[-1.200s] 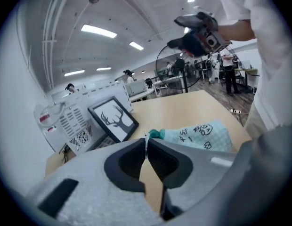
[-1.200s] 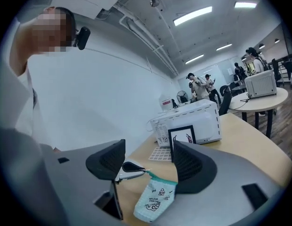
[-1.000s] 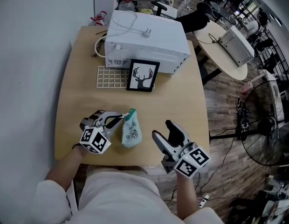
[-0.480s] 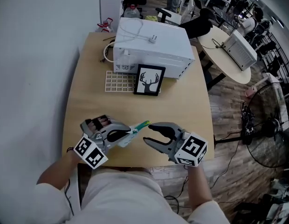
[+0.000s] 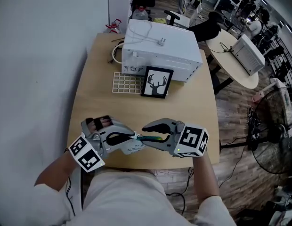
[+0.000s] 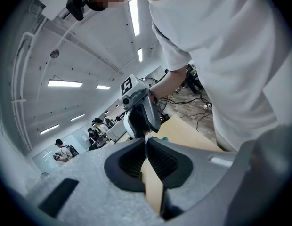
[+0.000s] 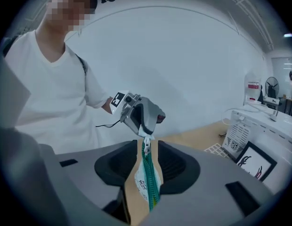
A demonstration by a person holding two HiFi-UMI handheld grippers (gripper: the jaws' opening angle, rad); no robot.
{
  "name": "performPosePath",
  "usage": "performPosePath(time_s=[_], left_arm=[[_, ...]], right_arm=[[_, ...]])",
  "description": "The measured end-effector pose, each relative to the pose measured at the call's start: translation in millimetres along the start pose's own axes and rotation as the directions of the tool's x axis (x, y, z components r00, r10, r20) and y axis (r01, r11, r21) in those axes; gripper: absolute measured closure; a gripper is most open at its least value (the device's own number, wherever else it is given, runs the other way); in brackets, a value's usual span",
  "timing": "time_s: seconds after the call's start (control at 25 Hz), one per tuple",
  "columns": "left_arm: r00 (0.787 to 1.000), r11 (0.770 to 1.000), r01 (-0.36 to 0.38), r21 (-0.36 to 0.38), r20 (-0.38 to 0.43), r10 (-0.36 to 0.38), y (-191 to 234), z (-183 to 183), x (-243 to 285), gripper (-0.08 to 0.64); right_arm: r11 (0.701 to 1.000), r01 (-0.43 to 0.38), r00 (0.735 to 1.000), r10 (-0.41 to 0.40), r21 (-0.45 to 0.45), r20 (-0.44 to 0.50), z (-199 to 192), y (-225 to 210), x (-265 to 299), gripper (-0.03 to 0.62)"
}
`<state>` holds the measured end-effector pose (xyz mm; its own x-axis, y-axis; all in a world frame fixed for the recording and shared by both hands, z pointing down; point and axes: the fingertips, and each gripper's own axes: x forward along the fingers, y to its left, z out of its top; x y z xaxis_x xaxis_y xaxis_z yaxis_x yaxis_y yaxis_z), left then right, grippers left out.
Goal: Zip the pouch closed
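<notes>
The left gripper (image 6: 146,142) has its jaws pressed together, pinching one end of the pouch (image 7: 148,180) just beyond the zipper pull (image 7: 146,148). The right gripper (image 7: 147,142) faces it tip to tip and has just been closing its jaws around the pouch. The green zipper edge runs between them, but a strip of table shows beside the fabric, so the pads stand apart from it and do not grip. The pouch stretches between the two grippers over the near edge of the wooden table (image 5: 193,112). Farther back on the table stand a framed deer picture (image 5: 156,83), a cream lattice tray (image 5: 127,84) beside it, and a white appliance (image 5: 160,51) behind both.
</notes>
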<state>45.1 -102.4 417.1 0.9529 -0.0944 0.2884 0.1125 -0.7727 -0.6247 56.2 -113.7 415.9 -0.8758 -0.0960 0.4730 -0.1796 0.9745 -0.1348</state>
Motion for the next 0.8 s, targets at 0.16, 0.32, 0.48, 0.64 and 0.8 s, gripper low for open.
performPosePath(time_s=[0.16,0.32,0.48,0.64,0.8], left_arm=[[1.0,1.0,0.006,0.027,0.006,-0.006,3,9,1,0.532],[1.0,0.997,0.027,0.07,-0.001,-0.027,3,16,3,0.532],[1.0,0.995,0.029,0.1,0.0,-0.029,4,22,5,0.532],[1.0,0.993,0.028,0.113,0.0,-0.028,4,27,5,0.532],[1.0,0.993,0.025,0.116,0.005,-0.025,4,29,6,0.532]], right_arm=[[1.0,-0.023,1.0,0.022,-0.014,-0.009,1,3,-2,0.462],[0.998,-0.065,0.998,0.065,-0.01,-0.012,3,7,-6,0.491],[0.994,-0.111,0.993,0.111,-0.018,-0.039,1,12,-8,0.491],[0.988,-0.156,0.987,0.156,-0.008,-0.036,4,16,-9,0.492],[0.988,-0.155,0.986,0.154,-0.01,-0.069,-2,13,-8,0.499]])
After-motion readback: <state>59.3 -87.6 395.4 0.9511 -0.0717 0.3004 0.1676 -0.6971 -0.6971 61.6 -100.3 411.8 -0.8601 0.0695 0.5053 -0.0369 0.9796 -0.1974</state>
